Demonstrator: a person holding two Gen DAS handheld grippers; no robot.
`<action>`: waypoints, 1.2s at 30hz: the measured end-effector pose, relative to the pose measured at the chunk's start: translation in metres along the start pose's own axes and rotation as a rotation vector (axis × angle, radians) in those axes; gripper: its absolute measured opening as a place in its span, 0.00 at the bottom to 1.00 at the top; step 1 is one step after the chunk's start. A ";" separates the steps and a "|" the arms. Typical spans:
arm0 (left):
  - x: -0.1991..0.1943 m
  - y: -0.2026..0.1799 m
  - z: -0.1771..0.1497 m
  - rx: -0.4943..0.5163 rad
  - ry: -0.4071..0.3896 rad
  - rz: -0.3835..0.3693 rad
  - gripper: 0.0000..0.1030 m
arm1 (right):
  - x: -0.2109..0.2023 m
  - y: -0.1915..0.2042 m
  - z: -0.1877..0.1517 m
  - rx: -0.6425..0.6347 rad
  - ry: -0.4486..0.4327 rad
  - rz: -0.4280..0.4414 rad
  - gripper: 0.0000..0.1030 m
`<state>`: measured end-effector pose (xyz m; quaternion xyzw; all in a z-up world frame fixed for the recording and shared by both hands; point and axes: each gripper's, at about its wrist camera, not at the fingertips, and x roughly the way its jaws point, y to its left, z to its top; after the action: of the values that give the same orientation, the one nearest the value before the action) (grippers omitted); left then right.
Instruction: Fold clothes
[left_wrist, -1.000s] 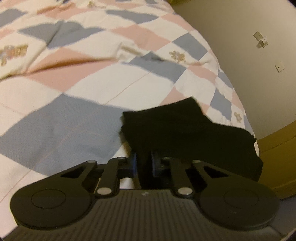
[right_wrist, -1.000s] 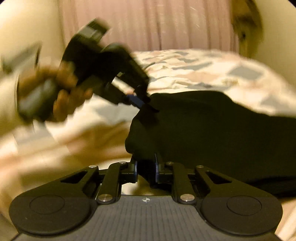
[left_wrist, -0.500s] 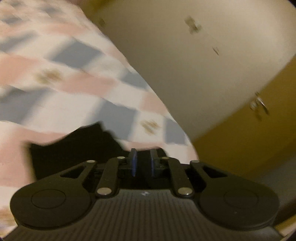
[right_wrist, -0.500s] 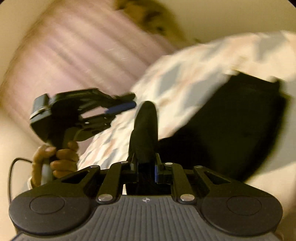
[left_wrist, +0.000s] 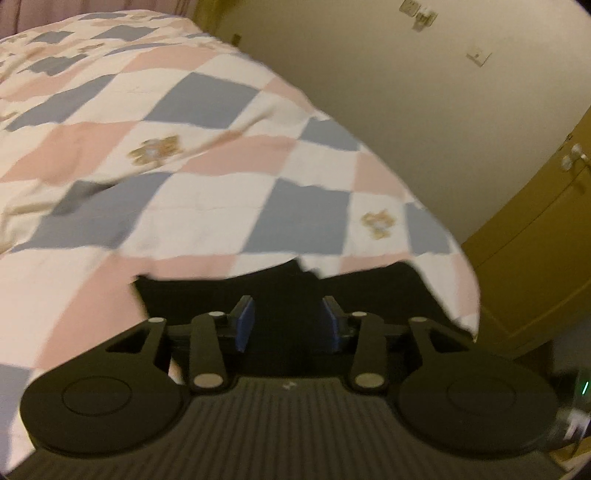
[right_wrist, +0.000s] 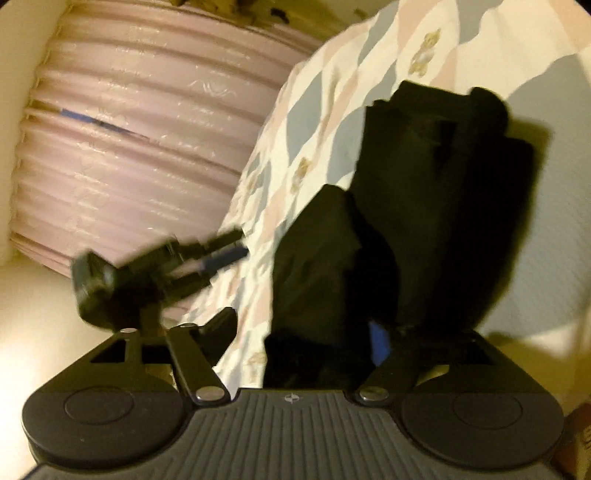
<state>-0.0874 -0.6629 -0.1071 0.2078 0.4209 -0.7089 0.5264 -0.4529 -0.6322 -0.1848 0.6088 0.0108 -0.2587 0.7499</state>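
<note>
A black garment lies bunched on the checked quilt, one thick fold rising toward the camera. My right gripper is open just in front of it, with cloth lying between the spread fingers but not pinched. In the left wrist view the black garment shows as a dark strip at the bed's near corner. My left gripper hovers open over that strip, blue pads apart. The left gripper also appears blurred in the right wrist view, left of the garment.
The quilt, in pink, blue and white squares, covers the bed up to its right-hand edge. A cream wall and a yellow-brown cabinet stand beyond that edge. Pink pleated curtains hang behind the bed.
Both grippers were shut on the black garment one second ago; both now stand open and the cloth has dropped onto the quilt. The left gripper has drawn away from it.
</note>
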 end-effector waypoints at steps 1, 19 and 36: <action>0.001 0.005 -0.004 -0.004 0.009 0.007 0.33 | 0.002 -0.002 0.003 0.026 0.005 -0.004 0.76; 0.021 -0.030 -0.020 -0.011 0.018 -0.123 0.35 | -0.087 0.065 0.030 -0.285 -0.195 -0.232 0.11; 0.060 -0.085 -0.052 0.187 0.082 0.055 0.35 | -0.080 0.001 0.031 -0.154 -0.261 -0.359 0.37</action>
<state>-0.1948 -0.6473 -0.1480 0.2961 0.3682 -0.7215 0.5062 -0.5310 -0.6303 -0.1492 0.4997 0.0416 -0.4628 0.7310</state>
